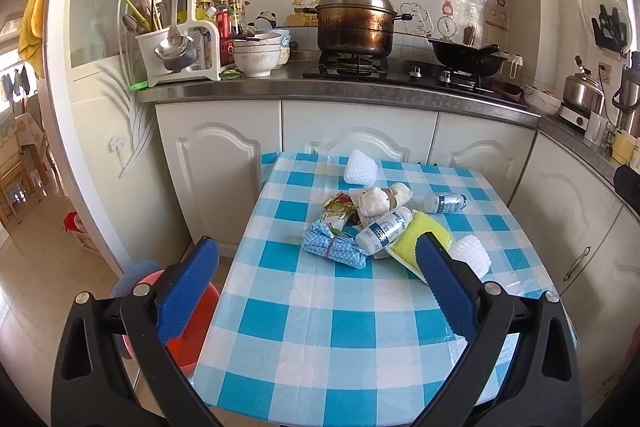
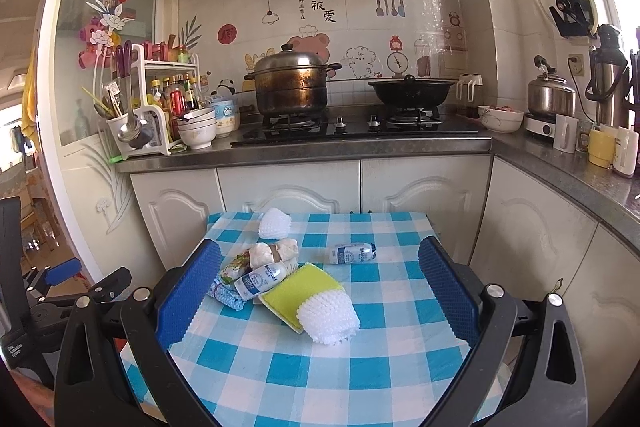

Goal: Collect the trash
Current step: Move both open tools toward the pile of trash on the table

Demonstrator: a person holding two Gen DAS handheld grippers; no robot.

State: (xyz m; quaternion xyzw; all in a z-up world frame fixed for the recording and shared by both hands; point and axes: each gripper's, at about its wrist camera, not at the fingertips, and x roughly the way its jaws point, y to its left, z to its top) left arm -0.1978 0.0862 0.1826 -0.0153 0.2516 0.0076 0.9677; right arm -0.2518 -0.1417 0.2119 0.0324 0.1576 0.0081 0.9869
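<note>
Kitchen, trash pickup not yet under way: left tongs (image 1: 316,267) and right tongs (image 2: 318,273) both spread apart, empty, hovering over the checked desk (image 1: 352,339). All litter is on the cloth, mid-desk. Count: 2 small bottles, nearer (image 2: 260,281) & farther (image 2: 352,253); 2 white foam nets (image 2: 328,319) (image 2: 274,222); 1 yellow sponge (image 2: 304,281); 1 blue wrapped bundle (image 1: 334,251); approx. 2 snack wrappers (image 1: 336,213); 1 crumpled paper wad (image 1: 380,199). Red bin (image 1: 192,323) waits at desk's left.

Both wrist views face the stove (image 2: 344,125) across the checked table (image 1: 352,327).
</note>
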